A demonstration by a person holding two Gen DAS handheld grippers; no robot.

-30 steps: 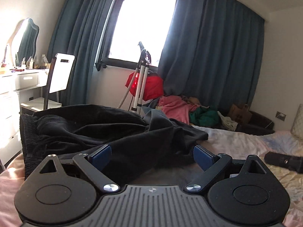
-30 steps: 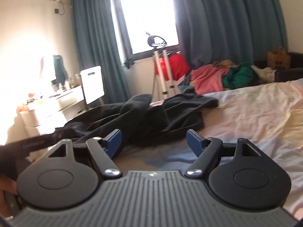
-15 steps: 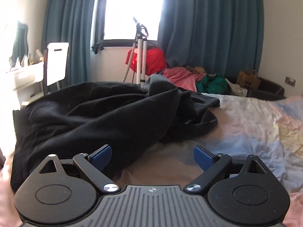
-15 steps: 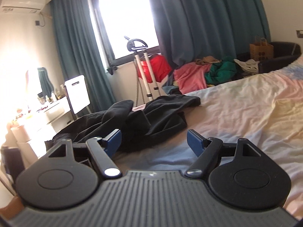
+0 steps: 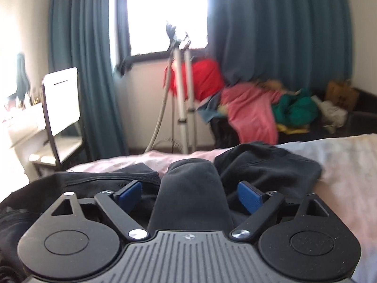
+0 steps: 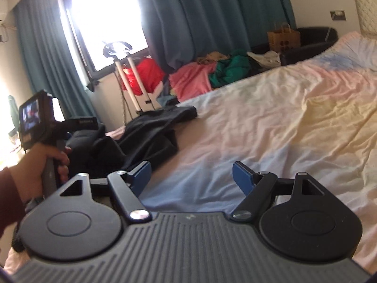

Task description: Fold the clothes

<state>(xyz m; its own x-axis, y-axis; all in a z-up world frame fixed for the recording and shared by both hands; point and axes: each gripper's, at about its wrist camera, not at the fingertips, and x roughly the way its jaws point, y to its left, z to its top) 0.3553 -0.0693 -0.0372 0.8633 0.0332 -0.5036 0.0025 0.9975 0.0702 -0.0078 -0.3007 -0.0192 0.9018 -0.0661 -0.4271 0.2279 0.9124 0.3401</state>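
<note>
A crumpled black garment (image 5: 264,169) lies on the bed's near left part; it also shows in the right wrist view (image 6: 146,136). My left gripper (image 5: 190,194) is open, low over the garment, with a raised fold of black cloth (image 5: 190,188) standing between its blue pads without being pinched. My right gripper (image 6: 191,175) is open and empty above the bare sheet, to the right of the garment. The left gripper's handle and the hand holding it (image 6: 44,151) show at the left of the right wrist view.
The bed sheet (image 6: 294,122) is pale pink and yellow and stretches right. Beyond the bed stand a tripod-like stand (image 5: 181,89), a red bag (image 5: 205,77), a pile of pink and green clothes (image 5: 266,110), teal curtains, a white chair (image 5: 61,103) and a dresser at left.
The left gripper has dropped down and forward into the garment, so a fold now stands between its pads. The right gripper has swung right, over bare sheet.
</note>
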